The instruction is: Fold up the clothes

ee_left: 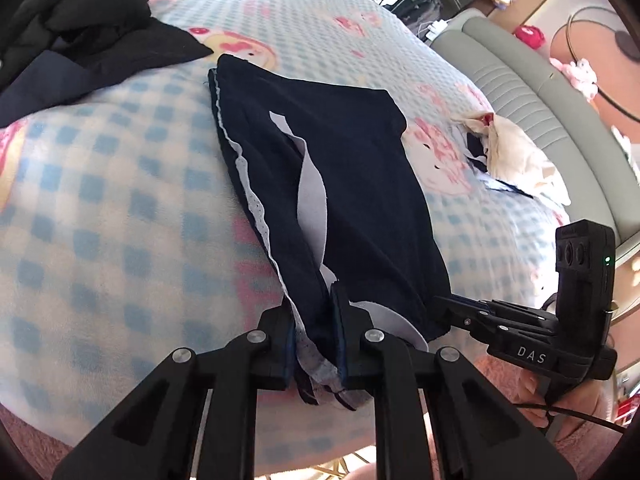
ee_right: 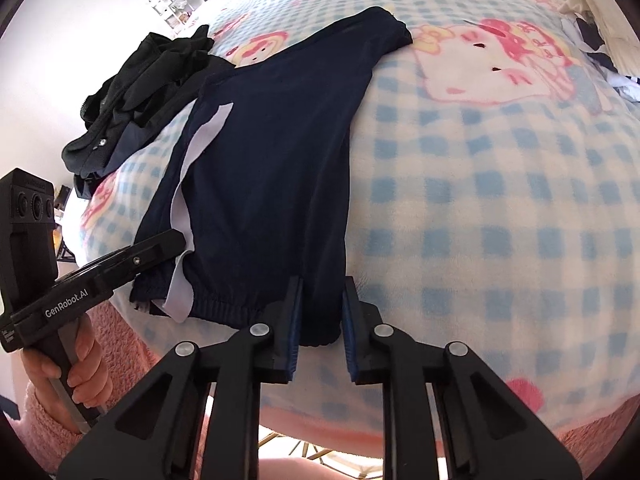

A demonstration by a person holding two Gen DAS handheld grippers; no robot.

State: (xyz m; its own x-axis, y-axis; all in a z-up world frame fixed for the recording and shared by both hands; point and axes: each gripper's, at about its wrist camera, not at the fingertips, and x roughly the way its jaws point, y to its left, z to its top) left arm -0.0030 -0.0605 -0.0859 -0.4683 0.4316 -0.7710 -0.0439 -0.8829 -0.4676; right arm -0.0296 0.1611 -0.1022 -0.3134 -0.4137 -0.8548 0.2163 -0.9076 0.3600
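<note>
Navy shorts (ee_left: 340, 168) with white side stripes lie flat on the blue checked blanket (ee_left: 120, 200), waistband toward me. My left gripper (ee_left: 314, 340) is shut on the waistband's left corner, and bunched navy and white cloth fills the gap between its pads. In the right wrist view my right gripper (ee_right: 320, 320) is shut on the right corner of the shorts (ee_right: 272, 168), with the navy elastic edge between its blue pads. Each gripper shows in the other's view: the right gripper (ee_left: 444, 308) at the hem, the left gripper (ee_right: 168, 244) over the white stripe.
A heap of black clothes (ee_left: 80, 32) lies at the blanket's far left, close to the shorts' leg end. A cream garment (ee_left: 512, 152) lies crumpled at the right by a grey padded bed edge (ee_left: 520, 80). A hand (ee_right: 80, 364) in a pink fleece sleeve holds the left gripper's handle.
</note>
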